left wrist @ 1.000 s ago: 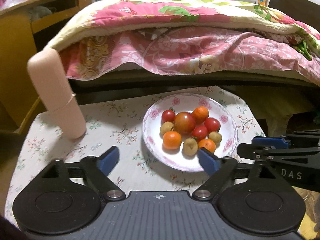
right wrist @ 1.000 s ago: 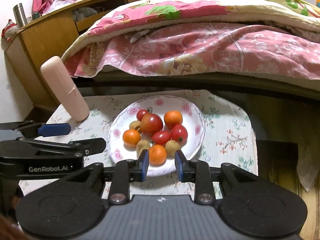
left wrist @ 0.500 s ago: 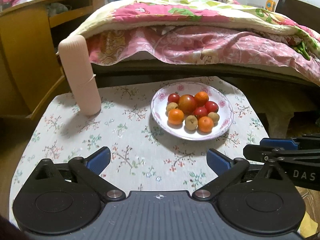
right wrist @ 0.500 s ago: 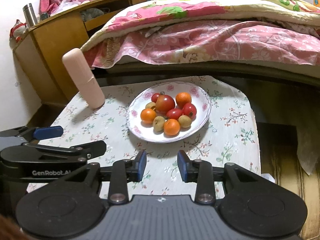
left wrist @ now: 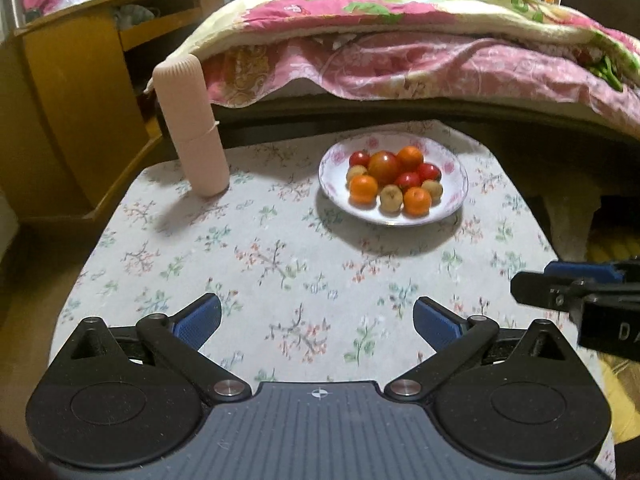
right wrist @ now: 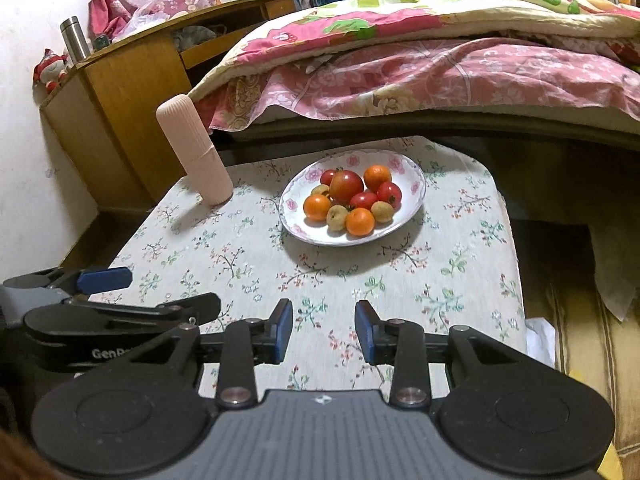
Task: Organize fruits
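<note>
Floral cloth covers the desk (left wrist: pixel 280 264); fruit fills the plate (right wrist: pixel 412 184). Left gripper (left wrist: pixel 316 322) fingers wide apart, right gripper (right wrist: pixel 323 332) fingers slightly apart, both empty.

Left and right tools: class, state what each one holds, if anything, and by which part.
Nothing is held. The left tool and right tool are both open and empty above the tablecloth, short of the plate.

A bed (right wrist: pixel 440 80) heaped with a pink floral quilt (right wrist: pixel 420 60) stands behind the flower-patterned counter (right wrist: pixel 360 280); a wooden cabinet (right wrist: pixel 120 92) lines the white wall (right wrist: pixel 24 80).
</note>
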